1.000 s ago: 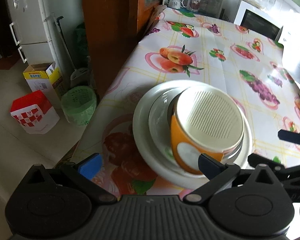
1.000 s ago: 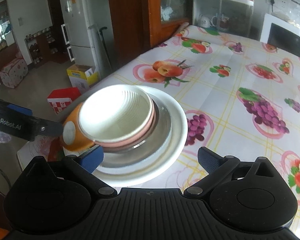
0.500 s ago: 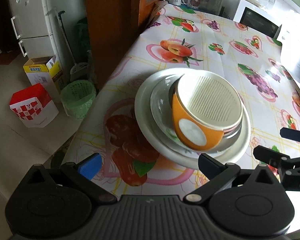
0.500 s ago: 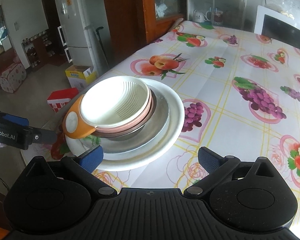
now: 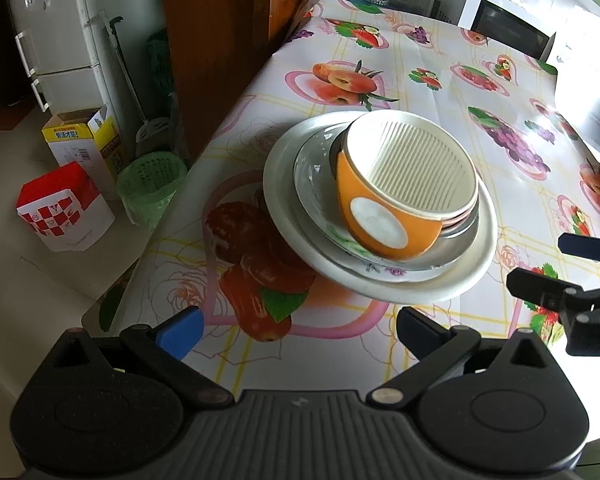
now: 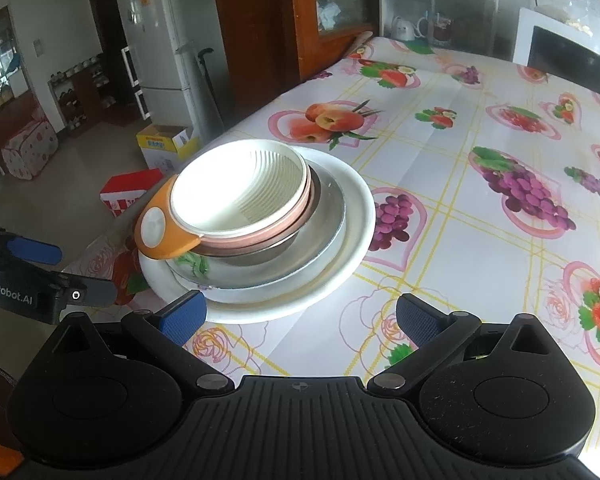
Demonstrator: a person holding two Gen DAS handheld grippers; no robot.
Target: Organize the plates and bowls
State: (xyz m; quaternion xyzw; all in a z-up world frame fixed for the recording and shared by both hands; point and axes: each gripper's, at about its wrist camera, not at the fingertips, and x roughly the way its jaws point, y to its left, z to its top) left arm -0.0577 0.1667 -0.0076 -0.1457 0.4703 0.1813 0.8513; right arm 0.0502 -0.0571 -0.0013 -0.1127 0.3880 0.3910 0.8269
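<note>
Both tools are held low over the near edge of the counter [image 6: 480,248], pointing forward at a stack of dishes, the left tool [image 5: 298,328] from the stack's left and the right tool [image 6: 300,314] from its right, each visible at the side of the other's view. The stack sits near the counter's left edge on a fruit-print cloth: a wide white plate [image 6: 356,224] at the bottom, a shallower flowered plate [image 5: 336,236] on it, then a metal dish [image 6: 328,216], a pink bowl [image 6: 292,220], and on top an orange bowl [image 5: 380,220] with a ribbed white inside, tilted toward the left. Beyond the counter's edge, on the floor, stand a green basket [image 5: 152,184], a red and white box [image 5: 64,208] and a yellow carton [image 5: 84,140]. Both tools are spread wide and hold nothing, their blue tips just short of the white plate's rim.
</note>
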